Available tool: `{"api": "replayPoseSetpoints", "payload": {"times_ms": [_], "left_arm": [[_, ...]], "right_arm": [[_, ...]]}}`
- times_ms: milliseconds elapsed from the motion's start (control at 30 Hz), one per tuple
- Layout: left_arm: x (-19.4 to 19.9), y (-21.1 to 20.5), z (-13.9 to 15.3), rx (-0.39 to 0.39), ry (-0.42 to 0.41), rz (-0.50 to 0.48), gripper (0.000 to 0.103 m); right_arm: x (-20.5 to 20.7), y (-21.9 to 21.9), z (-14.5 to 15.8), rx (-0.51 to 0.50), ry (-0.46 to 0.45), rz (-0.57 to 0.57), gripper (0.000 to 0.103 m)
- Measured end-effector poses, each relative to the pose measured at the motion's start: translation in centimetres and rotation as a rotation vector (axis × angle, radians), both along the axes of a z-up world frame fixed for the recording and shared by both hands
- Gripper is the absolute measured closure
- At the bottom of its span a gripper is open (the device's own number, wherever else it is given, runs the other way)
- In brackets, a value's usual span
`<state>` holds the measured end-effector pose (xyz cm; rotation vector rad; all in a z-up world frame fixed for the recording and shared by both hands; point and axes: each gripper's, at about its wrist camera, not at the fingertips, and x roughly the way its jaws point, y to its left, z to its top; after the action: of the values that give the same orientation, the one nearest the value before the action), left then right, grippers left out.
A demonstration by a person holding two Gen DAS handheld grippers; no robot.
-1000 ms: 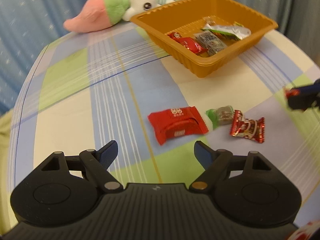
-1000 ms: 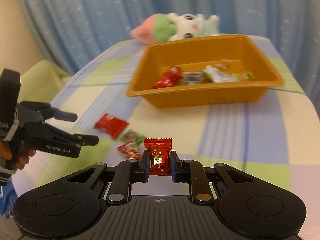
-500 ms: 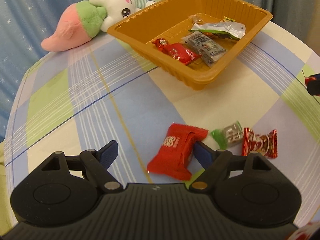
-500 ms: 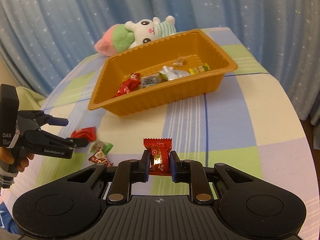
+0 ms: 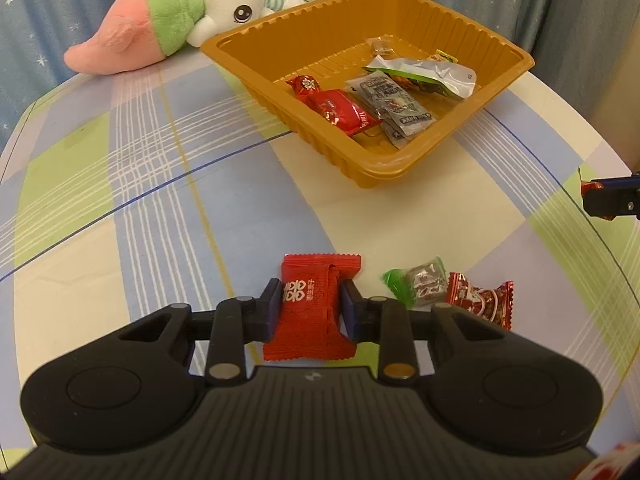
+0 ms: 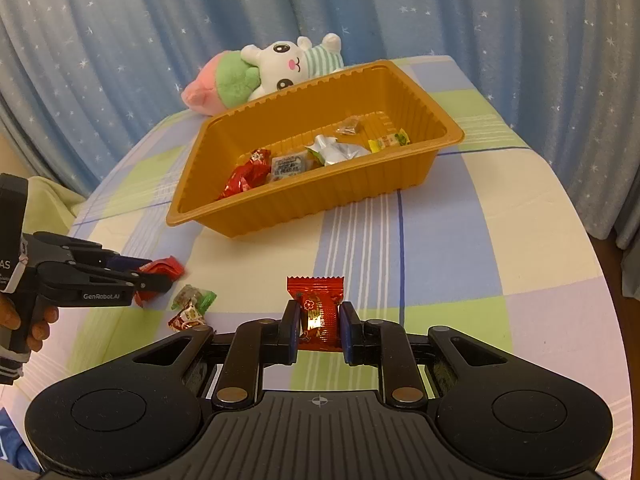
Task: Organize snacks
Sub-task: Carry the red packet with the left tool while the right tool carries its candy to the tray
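Table [image 5: 120, 184] carried a checked cloth in blue, green and cream. An orange ribbed tray [image 5: 404, 160] sat toward its far side, with a plush toy [image 5: 168, 24] lying just behind the tray's far rim. Inside the tray: a red wrapped snack [image 5: 340, 110], a grey sachet [image 5: 392, 106], a silver-and-green pouch [image 5: 428, 74], a small yellow packet [image 6: 390, 140] and a small clear-wrapped sweet [image 5: 380, 45].

Left gripper [image 5: 308, 306]: jaws had just been closing, and they were clenched on a red pillow-pack snack [image 5: 310, 308], one pad pressed against each side. The pack stood lengthwise between the fingers, one crimped end past the tips, the other back toward the gripper body. White characters were printed on its front; not legible. The gripper's side read "GenRobot.AI" in the right wrist view.

Right gripper [image 6: 319, 326]: clamped on a smaller, glossy red candy [image 6: 320, 312] with gold print, held above the cloth, well short of the tray.

On the cloth just beside the left gripper's right finger lay a green-ended candy [image 5: 420, 286] touching a dark red candy [image 5: 480, 300].
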<state>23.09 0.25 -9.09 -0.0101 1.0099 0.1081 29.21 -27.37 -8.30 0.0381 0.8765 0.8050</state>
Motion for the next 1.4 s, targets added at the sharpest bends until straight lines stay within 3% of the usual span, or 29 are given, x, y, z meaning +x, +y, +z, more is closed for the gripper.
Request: {"api": "replayPoseSetpoints", "payload": {"times_ms": [233,567,1000,1400], "left_arm": [[-1.1,1.3,1.6,-0.014,-0.031,0.086,0.078],[-0.5,2.0,6.8,-0.008,-0.143,0.161,0.078],[8.2,-1.6,9.9,-0.026,-0.220,0.087,0.078],[14.6,-2.2,8.5,0.004,-0.174,0.084,0.078]], "right_arm": [[1.0,-0.2,0.7,0.008,-0.028,0.017,0.082],[5.0,-0.3,3.1,0.040,-0.105,0.036,0.082],[12.2,3.5,5.7,0.103,-0.134,0.041,0.082],[15.8,6.9,4.6,0.093,-0.092,0.062,0.082]]}}
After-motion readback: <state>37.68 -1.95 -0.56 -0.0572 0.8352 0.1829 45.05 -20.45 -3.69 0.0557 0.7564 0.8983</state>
